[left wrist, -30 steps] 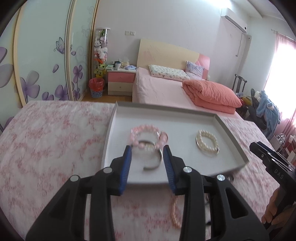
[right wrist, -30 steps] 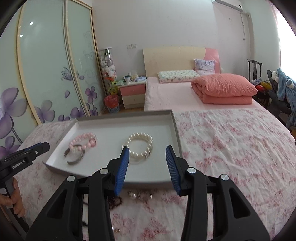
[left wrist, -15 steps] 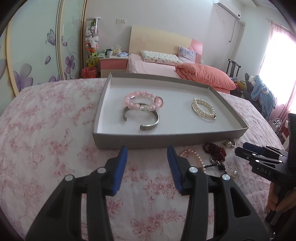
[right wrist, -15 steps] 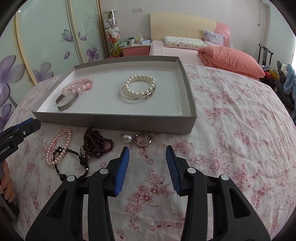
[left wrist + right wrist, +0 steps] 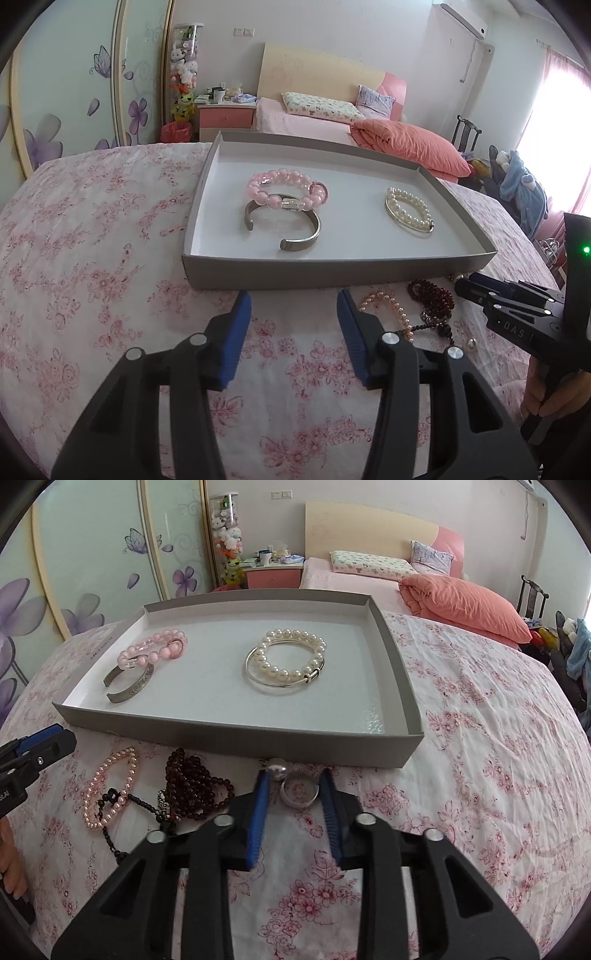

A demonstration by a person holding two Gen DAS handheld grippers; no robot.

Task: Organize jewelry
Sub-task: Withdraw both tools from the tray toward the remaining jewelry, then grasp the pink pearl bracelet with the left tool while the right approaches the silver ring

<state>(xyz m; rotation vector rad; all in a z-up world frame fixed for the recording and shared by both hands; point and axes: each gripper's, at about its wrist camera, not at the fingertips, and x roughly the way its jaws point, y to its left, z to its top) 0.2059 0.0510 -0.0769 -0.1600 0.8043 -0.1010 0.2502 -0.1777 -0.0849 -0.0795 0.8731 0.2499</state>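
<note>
1. Tray (image 5: 229, 734): grey, shallow, on the floral bedspread (image 5: 480, 738); landmark for all entries.
2. Inside tray: pink bead bracelet (image 5: 155, 650) overlapping metal cuff (image 5: 129, 686); white pearl bracelet (image 5: 291, 657) well apart from both.
3. Just in front of tray: silver ring (image 5: 299, 794), pearl stud (image 5: 277, 768), dark red beads (image 5: 195, 786), pink pearl strand (image 5: 110, 786).
4. Right gripper (image 5: 293, 781): fingers closing around the ring, pads not yet pressing it.
5. Left gripper (image 5: 293, 299): fingers opening, released, nothing between, before the tray's front wall.
</note>
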